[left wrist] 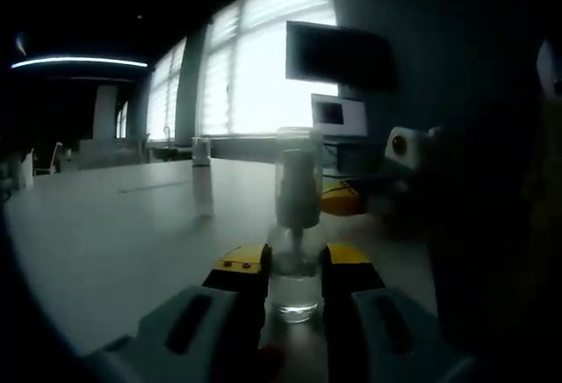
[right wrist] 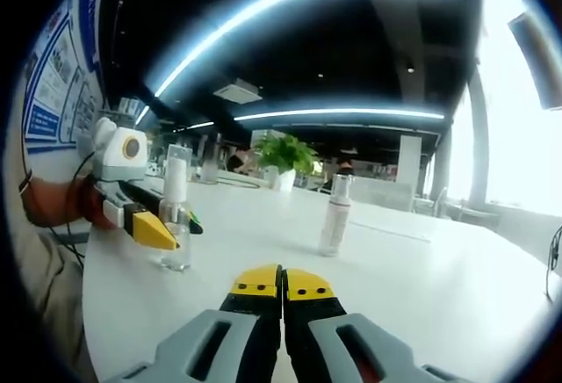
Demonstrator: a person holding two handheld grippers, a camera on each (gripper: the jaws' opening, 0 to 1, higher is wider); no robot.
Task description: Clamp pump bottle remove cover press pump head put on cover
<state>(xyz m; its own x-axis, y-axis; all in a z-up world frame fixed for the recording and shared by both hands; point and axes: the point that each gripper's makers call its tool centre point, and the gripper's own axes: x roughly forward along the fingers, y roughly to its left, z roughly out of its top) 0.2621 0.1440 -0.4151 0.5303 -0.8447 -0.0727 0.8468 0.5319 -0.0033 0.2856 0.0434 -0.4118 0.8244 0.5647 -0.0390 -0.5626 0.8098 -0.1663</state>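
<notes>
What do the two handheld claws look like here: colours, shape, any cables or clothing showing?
Both claws have pale grey-green finger bodies with dark oval slots and yellow tips. The right claw shows small screw holes on its yellow tips. The left claw, seen from the right gripper view, carries a white housing, with a thin dark cable beside it. What the person wears behind it is too blurred to name.

Two pump bottles stand on one table (right wrist: 421,286): a clear capped bottle (right wrist: 175,216) to the left and a slim bottle (right wrist: 335,215) farther right. Two grippers, left gripper (right wrist: 156,229) and right gripper (right wrist: 282,279). One potted plant (right wrist: 283,158) far behind.
</notes>
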